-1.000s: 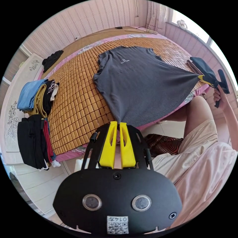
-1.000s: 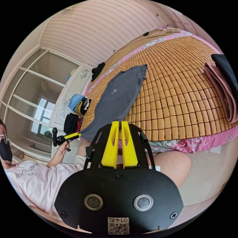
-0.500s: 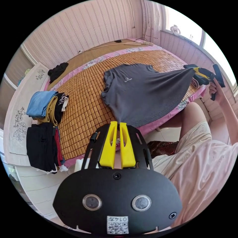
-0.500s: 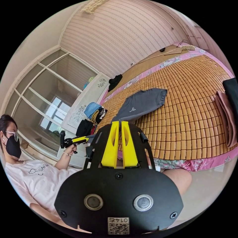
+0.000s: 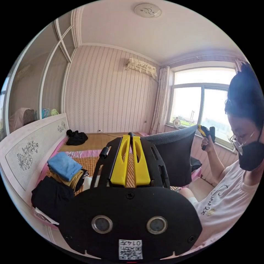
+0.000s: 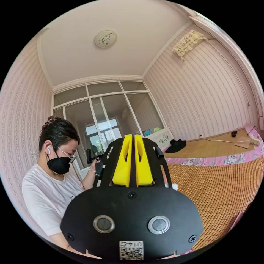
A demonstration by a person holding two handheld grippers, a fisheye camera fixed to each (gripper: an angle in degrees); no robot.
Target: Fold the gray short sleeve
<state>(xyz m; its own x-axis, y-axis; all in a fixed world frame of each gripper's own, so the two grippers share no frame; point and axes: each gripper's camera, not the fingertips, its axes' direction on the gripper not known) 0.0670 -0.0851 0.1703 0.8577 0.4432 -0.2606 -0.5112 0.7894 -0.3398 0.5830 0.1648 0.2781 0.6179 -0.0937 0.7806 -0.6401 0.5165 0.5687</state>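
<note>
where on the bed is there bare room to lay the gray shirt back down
Bare bamboo mat runs wide in the right gripper view, out to the pink floral edging. Crowded by the headboard: the blue folded cloth and black clothes pile. The gray shirt hangs lifted.

Bed (image 6: 220,189) covered by woven bamboo mat (image 5: 88,162) over pink floral sheet (image 6: 217,160). Folded clothes stack (image 5: 64,167) and black garments (image 5: 48,196) on mat near headboard; black bundle (image 6: 176,145) at far end.
</note>
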